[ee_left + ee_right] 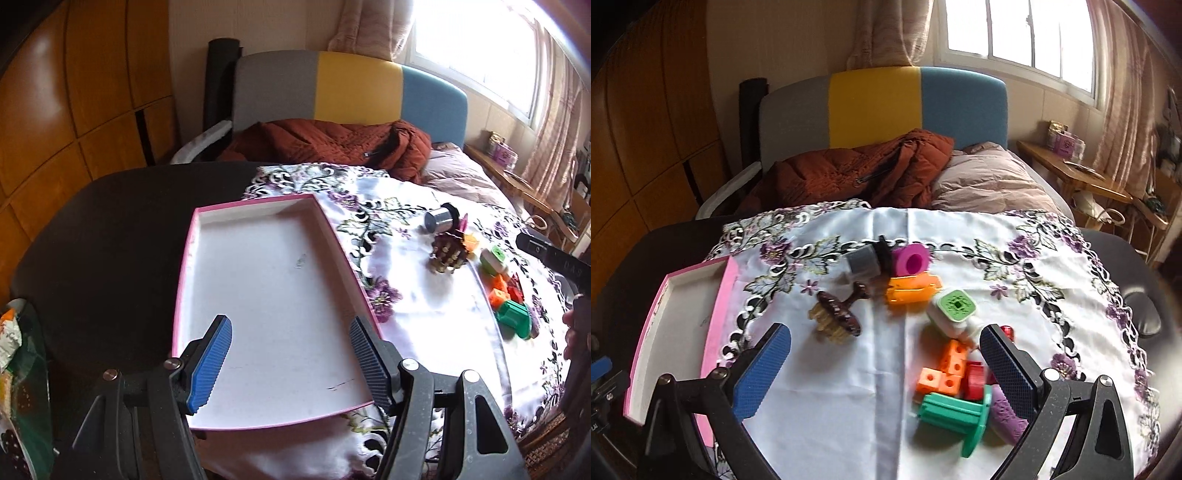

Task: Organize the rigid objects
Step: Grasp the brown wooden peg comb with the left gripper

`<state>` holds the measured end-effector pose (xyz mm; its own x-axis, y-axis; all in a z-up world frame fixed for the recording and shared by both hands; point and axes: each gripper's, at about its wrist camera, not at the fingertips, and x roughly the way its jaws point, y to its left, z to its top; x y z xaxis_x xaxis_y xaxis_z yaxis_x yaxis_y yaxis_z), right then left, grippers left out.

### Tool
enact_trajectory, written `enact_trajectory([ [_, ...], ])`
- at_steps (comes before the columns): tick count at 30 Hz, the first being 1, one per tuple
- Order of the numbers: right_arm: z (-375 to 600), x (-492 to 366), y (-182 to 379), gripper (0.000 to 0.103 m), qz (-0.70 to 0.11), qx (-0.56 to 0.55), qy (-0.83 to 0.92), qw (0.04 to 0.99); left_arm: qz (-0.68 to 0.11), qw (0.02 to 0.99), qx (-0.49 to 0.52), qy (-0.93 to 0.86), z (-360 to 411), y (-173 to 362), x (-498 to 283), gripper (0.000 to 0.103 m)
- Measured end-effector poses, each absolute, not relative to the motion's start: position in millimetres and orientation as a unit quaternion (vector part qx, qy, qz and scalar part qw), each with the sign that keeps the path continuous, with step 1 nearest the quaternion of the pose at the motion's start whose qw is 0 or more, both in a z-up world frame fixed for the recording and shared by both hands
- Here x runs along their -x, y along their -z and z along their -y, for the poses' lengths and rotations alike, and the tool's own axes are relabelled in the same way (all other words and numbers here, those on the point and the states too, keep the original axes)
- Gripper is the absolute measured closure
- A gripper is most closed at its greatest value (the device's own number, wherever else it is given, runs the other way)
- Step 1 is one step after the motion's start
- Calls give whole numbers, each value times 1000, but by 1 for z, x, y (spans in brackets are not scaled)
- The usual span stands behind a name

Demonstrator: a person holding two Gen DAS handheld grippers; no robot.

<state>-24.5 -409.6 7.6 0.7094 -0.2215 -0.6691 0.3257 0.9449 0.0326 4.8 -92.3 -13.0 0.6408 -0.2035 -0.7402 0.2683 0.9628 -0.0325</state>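
Tray (273, 295) empty | left gripper (291, 365) spread | right gripper (886, 373) spread | toys (945, 373) blurred, perhaps plastic

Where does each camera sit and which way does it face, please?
Left wrist: on the left hand-held gripper, looking forward and down over the empty pink tray; its open blue fingers show, with the other hand-held gripper at the right edge.
Right wrist: on the right hand-held gripper, facing the toys on the floral cloth, such as the green spool; its open fingers show.
Shared: tray, cloth, toys, the bed's headboard.
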Motion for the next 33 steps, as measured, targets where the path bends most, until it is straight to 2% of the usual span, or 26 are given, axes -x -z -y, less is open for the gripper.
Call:
enact_trajectory([
  [6, 495, 38, 2, 0, -344, -142, 191, 908, -416, 886, -32, 203, 120, 15, -6, 35],
  [10, 542, 51, 18, 0, -329, -224, 220, 891, -429, 871, -32, 237, 143, 16, -12, 28],
  [13, 558, 59, 20, 0, -313, -272, 226, 881, -445, 857, -34, 258, 162, 20, -21, 28],
  [20, 556, 57, 21, 0, -315, -281, 207, 883, -489, 819, -43, 296, 216, 37, -48, 28],
  [28, 559, 57, 22, 0, -311, -294, 194, 883, -486, 799, -64, 348, 279, 45, -87, 27],
  [33, 560, 56, 23, 0, -312, -299, 190, 882, -472, 799, -96, 361, 312, 56, -106, 15],
])
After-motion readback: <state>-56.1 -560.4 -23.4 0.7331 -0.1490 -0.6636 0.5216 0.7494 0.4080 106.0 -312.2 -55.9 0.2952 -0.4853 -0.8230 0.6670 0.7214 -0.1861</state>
